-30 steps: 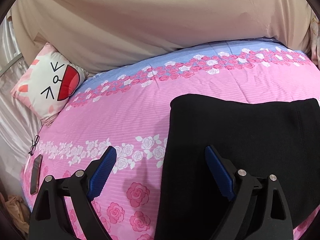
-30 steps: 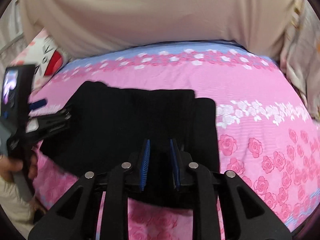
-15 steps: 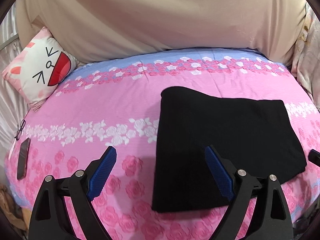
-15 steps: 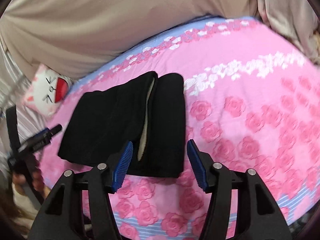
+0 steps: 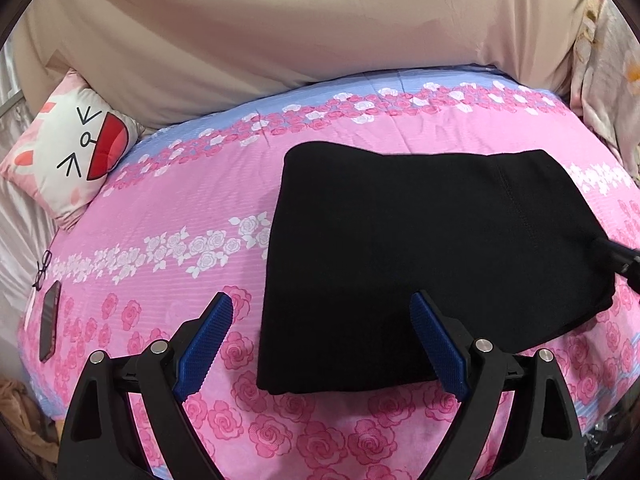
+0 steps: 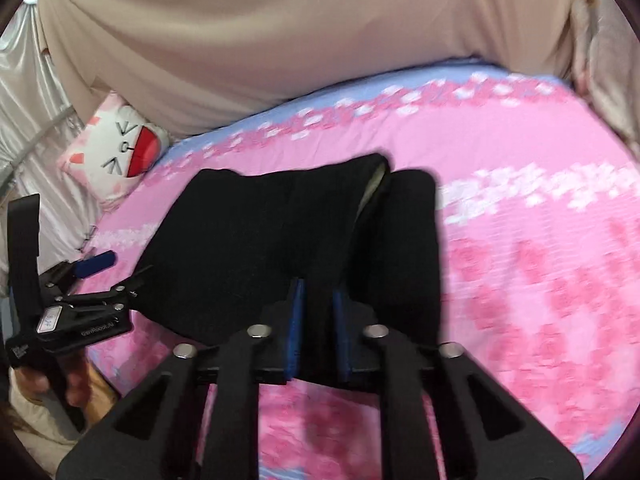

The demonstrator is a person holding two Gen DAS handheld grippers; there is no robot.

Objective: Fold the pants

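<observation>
Black pants (image 5: 420, 248) lie folded into a rectangle on the pink rose bedsheet (image 5: 168, 216). My left gripper (image 5: 322, 340) is open and hovers over the near left corner of the pants, touching nothing. In the right wrist view the pants (image 6: 248, 240) show a pale inner lining at the far fold. There my right gripper (image 6: 318, 304) is closing, its blue pads nearly together with black fabric pinched between them at the near edge. The left gripper (image 6: 116, 274) shows at the left edge, held by a hand. A tip of the right gripper (image 5: 616, 256) shows at the pants' right side.
A cat-face cushion (image 5: 72, 148) leans at the back left. A phone (image 5: 50, 326) and glasses (image 5: 43, 270) lie by the left edge of the bed. A beige cover (image 5: 300, 28) rises behind the bed, and pale bedding (image 5: 612, 80) is bunched at the right.
The right gripper opened wide above the near edge of the pants, then came down and closed on the fabric. The left gripper stayed open and drew back from the pants.
</observation>
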